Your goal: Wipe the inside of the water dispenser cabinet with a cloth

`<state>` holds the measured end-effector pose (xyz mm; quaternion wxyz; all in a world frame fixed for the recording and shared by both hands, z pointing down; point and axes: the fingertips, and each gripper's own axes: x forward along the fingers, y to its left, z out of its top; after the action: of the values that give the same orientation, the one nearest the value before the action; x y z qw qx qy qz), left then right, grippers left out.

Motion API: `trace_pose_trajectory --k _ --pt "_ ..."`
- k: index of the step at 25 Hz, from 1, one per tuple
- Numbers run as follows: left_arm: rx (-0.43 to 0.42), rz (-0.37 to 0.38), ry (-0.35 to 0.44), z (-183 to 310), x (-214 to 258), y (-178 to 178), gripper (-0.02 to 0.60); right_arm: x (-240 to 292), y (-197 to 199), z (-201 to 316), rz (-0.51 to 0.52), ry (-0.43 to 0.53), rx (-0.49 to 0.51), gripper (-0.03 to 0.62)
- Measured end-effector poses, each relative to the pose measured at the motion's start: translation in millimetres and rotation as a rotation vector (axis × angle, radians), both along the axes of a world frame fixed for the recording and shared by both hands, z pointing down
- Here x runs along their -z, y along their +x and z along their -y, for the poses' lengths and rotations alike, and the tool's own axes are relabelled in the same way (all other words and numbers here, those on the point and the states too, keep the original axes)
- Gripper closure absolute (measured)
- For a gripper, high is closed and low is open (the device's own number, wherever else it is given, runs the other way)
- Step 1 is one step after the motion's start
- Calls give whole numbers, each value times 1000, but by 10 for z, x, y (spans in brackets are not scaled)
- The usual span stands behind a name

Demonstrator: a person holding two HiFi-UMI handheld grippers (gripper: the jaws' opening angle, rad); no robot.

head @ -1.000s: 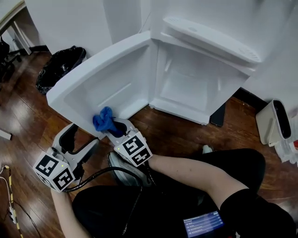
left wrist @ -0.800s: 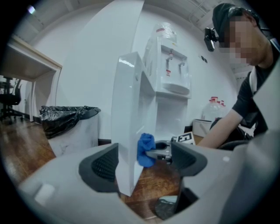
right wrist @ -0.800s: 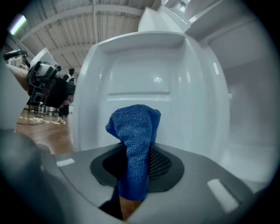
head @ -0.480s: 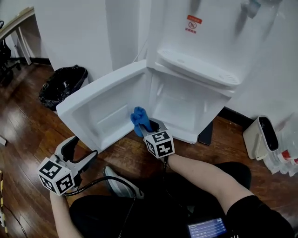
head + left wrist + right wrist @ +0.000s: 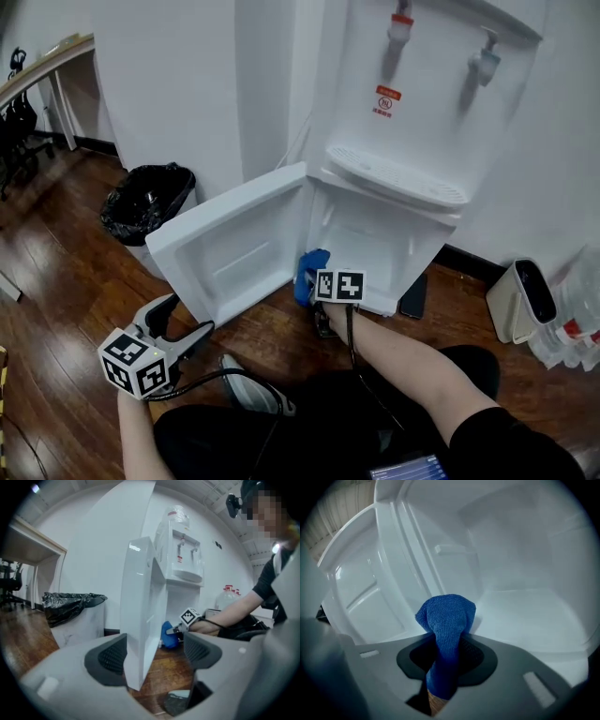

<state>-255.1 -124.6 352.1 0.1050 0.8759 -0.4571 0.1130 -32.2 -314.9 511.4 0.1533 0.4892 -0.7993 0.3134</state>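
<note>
Bright, even light, soft shadows. Small glint on cabinet door (image 5: 140, 616). Bent, dark-cornered gripper views, blurred up close.

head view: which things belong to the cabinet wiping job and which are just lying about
In the job:
blue cloth, held in the right gripper
open cabinet
its door

Just lying about:
black-bagged bin
white unit on the floor
desk

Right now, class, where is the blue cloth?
In the head view, the blue cloth is pinched in the right gripper, at the cabinet mouth beside the open door.
</note>
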Motion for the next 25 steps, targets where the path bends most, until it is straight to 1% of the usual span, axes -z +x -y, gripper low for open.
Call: trace_pose_trajectory --k 1,3,5,8,10,13,15,17,19,20,21,22,23,25 --pt "-2 3 0 0 3 0 202 139 2 9 9 23 -3 487" --pt "-5 10 1 3 12 -5 202 549 7 33 53 108 -11 487" --pt "-3 15 2 9 13 -13 202 1078 2 53 109 210 -18 487" --pt "2 24 0 11 -5 -13 202 1934 -45 -20 156 396 -8 487" --pt "1 33 -3 8 -6 -11 202 2383 -159 -137 188 490 26 487" --pt "-4 39 0 7 -7 -11 202 2748 -458 -389 234 571 114 487" --pt "-20 38 16 51 -4 16 202 2972 -670 -641 231 667 184 487" --pt "-37 45 28 92 13 62 202 3253 -927 -980 210 804 286 487" --pt "-46 54 27 76 23 88 202 3469 -1279 -1391 175 933 436 487" --pt "-46 57 22 53 20 84 202 3510 -1476 -1596 154 976 522 487" --pt "-44 60 18 29 13 71 202 3499 -1672 -1781 135 998 606 487" --pt "-41 64 14 10 3 53 202 3438 -1855 -1933 119 998 683 487" --pt "-38 68 12 -1 -4 36 202 3335 -2018 -2043 104 981 747 487" --pt "-40 80 14 1 -7 24 202 3058 -2254 -2135 68 915 830 487"
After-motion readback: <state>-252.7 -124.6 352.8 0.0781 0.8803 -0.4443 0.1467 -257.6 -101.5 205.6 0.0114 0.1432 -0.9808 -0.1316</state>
